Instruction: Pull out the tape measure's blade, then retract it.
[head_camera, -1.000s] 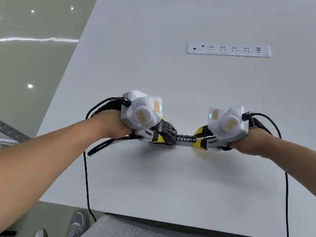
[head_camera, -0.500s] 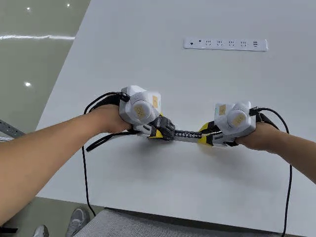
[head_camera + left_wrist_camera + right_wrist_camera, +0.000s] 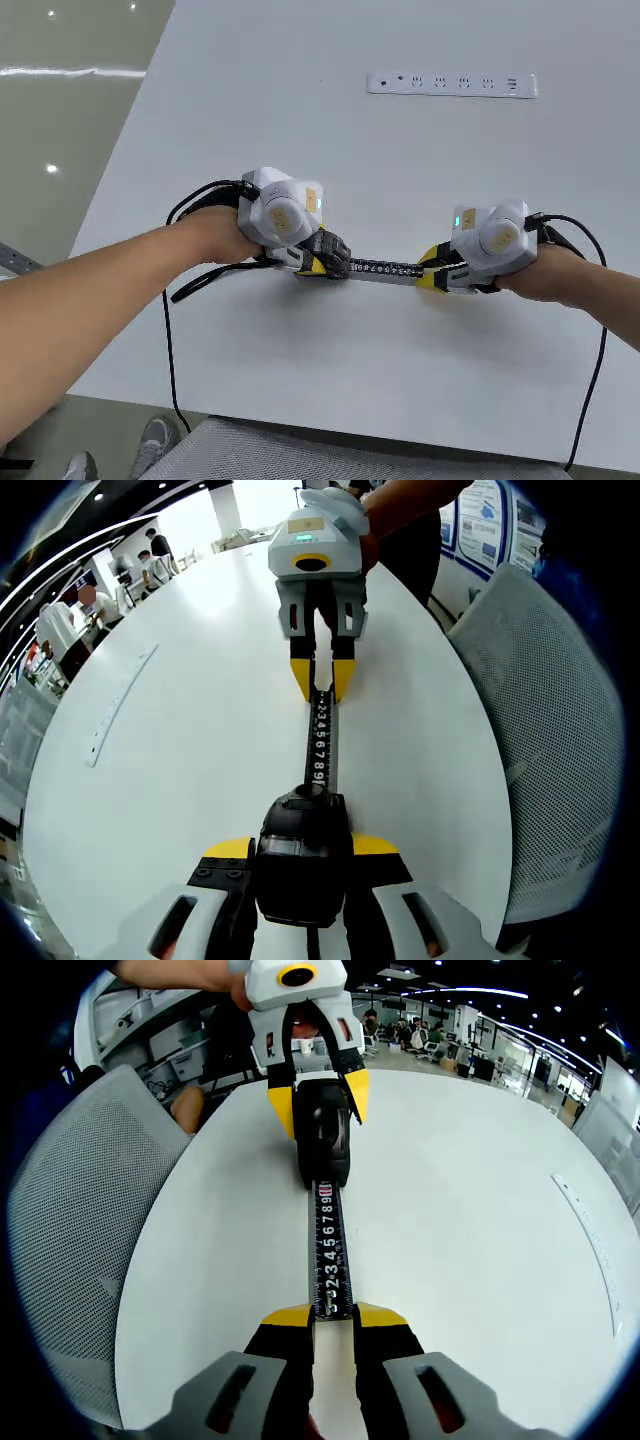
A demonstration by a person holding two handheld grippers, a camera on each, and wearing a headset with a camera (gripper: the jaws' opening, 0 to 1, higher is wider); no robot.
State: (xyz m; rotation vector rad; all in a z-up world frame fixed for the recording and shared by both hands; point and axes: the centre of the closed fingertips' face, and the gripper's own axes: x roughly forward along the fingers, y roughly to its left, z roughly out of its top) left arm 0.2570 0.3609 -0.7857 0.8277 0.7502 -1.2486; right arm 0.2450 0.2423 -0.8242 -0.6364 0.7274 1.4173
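Since a second ago, our grippers sit wider apart, with more blade drawn out. Left gripper (image 3: 303, 846) clenched on case (image 3: 333, 258), low over table (image 3: 400, 150); we cannot tell if it touches. Blade (image 3: 331, 1245) bridges the gap, numbers up. Right gripper (image 3: 334, 1316) pinches blade's free end.

We judge case rigid and fairly hefty, best clamped across flat sides. Blade is thin, springy, slick steel: we grip near the tip and pull straight, or it kinks. Spring return may whip on retraction.
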